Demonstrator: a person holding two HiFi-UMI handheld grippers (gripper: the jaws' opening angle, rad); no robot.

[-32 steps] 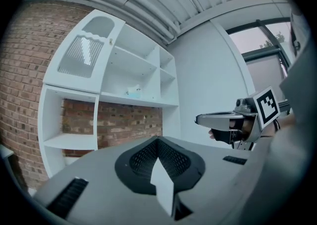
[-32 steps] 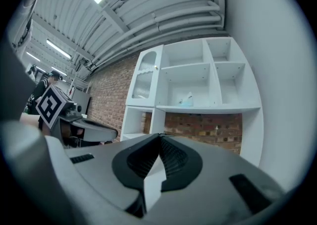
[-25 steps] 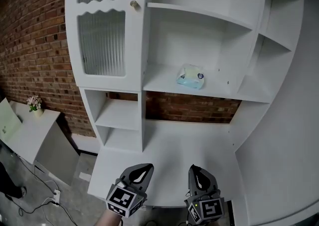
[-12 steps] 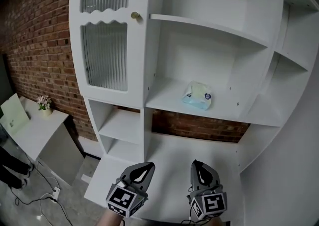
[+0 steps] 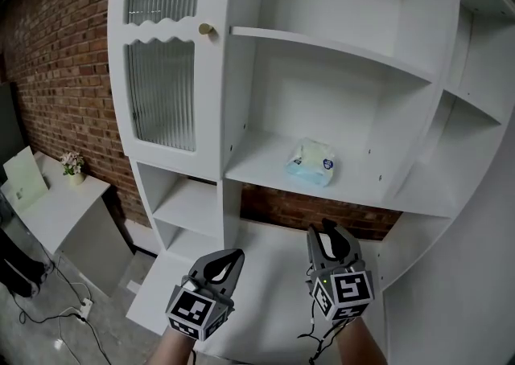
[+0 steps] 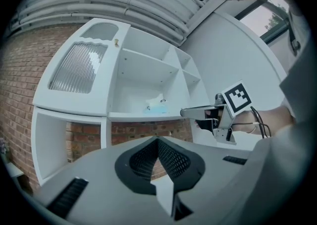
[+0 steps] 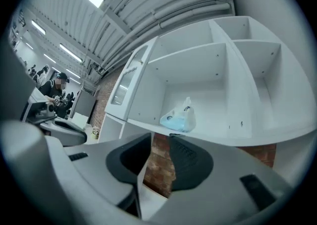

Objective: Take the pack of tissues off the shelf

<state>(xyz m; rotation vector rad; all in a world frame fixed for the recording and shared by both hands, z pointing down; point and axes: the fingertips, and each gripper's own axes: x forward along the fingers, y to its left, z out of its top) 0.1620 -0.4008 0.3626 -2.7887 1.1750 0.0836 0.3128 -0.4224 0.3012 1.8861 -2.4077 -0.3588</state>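
Note:
The pack of tissues, pale blue and white in clear wrap, lies on the middle shelf of a white shelf unit; it also shows in the left gripper view and the right gripper view. My right gripper is below and in front of that shelf, pointing up at the pack, well short of it. Its jaws are opening, with nothing between them. My left gripper hangs lower at the left, shut and empty.
A ribbed-glass cabinet door with a brass knob stands left of the shelf. A white counter juts out under the grippers. Brick wall behind; a low table with a small flower pot and floor cables lie at far left.
My right gripper has risen toward the shelf and its jaws have parted. The left gripper has barely moved. The head view has come closer to the shelf unit.

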